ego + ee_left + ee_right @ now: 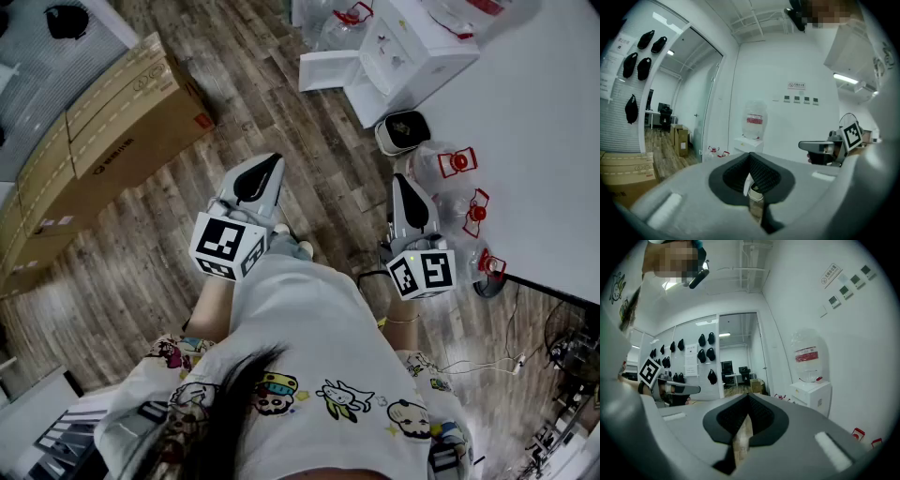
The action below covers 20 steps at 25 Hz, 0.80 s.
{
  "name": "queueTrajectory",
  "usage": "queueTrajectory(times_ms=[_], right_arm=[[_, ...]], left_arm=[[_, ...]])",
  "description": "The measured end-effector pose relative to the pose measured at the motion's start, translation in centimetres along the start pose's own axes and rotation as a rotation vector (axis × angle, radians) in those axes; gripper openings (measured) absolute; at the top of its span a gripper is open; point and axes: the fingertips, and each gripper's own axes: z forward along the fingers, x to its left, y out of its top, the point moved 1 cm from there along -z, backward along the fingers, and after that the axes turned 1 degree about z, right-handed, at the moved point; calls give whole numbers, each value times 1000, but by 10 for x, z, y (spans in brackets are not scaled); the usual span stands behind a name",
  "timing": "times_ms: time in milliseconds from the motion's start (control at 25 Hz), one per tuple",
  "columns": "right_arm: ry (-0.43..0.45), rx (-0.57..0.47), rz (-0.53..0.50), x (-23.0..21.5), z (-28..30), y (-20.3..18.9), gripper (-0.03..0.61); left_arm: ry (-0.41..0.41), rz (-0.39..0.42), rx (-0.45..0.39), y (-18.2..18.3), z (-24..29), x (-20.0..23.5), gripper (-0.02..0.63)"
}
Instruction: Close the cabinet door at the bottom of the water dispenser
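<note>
The white water dispenser [412, 56] stands against the wall at the top right of the head view, with its bottom cabinet door [328, 70] swung open to the left. My left gripper [272, 161] and my right gripper [401, 183] are held side by side over the wood floor, well short of the dispenser and pointing roughly toward it. Both are shut with nothing between the jaws. In the left gripper view the shut jaws [750, 157] face the dispenser [750, 143] with its bottle [754, 119]. The right gripper view shows its shut jaws [749, 397] and the dispenser [813, 394] at the right.
A large cardboard box [112, 131] lies at the left. Empty water bottles with red caps [455, 164] stand along the white wall [553, 141], beside a small white and black device [403, 131]. A fan [572, 347] and cables are at the lower right.
</note>
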Motion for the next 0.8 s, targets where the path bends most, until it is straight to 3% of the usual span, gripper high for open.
queueTrajectory(times_ms=[400,800], right_arm=[[79,-34,50,14,-9,2,17],[161,-29,43,26,58,4,80]], left_arm=[[77,-25,-38,-1,-20,-1,20],[111,-36,-58,4,-1,51,86]])
